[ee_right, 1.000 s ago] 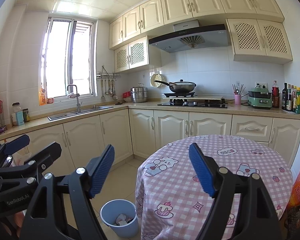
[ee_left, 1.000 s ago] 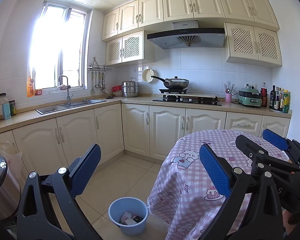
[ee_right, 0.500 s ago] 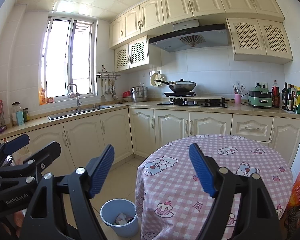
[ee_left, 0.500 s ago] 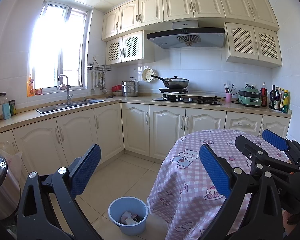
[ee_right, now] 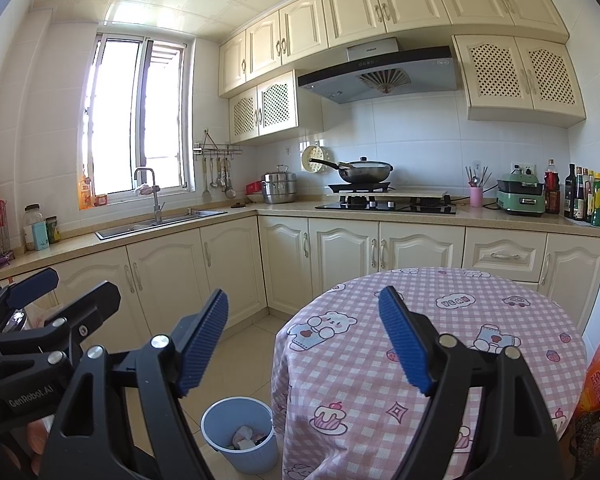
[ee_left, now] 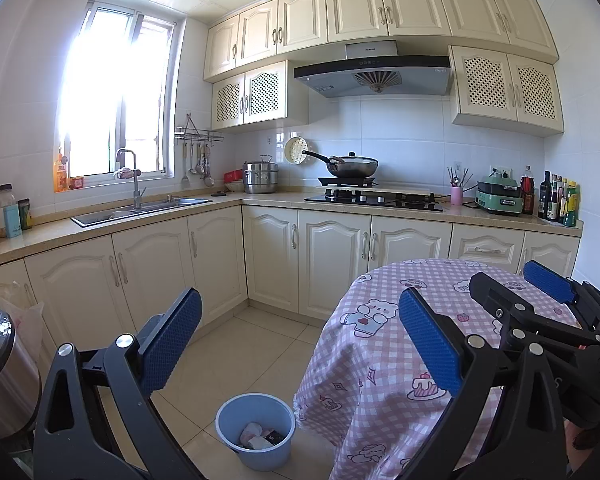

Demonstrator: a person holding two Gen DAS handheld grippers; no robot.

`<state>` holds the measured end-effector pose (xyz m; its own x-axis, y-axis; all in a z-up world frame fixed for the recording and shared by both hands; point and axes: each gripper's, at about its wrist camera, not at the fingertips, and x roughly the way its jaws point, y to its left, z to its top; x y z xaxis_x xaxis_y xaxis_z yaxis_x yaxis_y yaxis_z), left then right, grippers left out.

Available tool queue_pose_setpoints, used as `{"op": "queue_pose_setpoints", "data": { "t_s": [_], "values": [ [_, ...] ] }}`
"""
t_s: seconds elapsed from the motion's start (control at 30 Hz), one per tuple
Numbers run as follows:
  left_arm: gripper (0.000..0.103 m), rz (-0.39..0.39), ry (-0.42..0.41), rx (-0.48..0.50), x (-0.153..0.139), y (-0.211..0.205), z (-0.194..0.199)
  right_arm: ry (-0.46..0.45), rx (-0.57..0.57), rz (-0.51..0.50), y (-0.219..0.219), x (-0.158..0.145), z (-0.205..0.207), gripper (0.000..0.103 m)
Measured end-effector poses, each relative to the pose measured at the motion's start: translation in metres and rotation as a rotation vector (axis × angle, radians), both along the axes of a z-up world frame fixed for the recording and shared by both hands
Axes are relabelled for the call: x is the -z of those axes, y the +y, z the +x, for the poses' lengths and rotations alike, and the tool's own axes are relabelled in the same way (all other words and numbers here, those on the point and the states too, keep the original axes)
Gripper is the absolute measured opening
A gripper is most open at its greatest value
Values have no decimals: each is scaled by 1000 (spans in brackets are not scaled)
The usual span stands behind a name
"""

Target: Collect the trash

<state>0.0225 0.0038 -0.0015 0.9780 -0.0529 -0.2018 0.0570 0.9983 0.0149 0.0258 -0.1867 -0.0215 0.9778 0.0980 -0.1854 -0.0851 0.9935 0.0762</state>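
Two hand-held grippers hover side by side in a cream-cabinet kitchen, the left gripper (ee_left: pixel 300 340) and the right gripper (ee_right: pixel 302 340) both with blue pads spread wide and nothing between them. On the tiled floor, a light-blue wastebasket (ee_left: pixel 255 432) stands just beside the round table (ee_right: pixel 440 340) draped in a pink checked cloth, and crumpled trash (ee_left: pixel 260 436) lies inside it. A wok (ee_left: pixel 352 166) sits on the stove beyond, under the range hood (ee_left: pixel 374 76).
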Motion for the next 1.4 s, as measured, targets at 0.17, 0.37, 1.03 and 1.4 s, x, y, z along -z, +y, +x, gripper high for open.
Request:
{"op": "queue_pose_setpoints", "data": {
  "t_s": [0.17,0.37,1.03,1.4],
  "values": [
    [95,1,1,0,0,0,1,1,-3,-2,1,1,1,77],
    [95,1,2,1,0,0,0,3,-4,-1,0,1,2,77],
    [95,-2,4,0,-1,0,1,5,-6,-2,0,1,4,77],
    [95,-3,6,0,-2,-1,2,6,-9,-4,-1,1,6,77]
  ]
}}
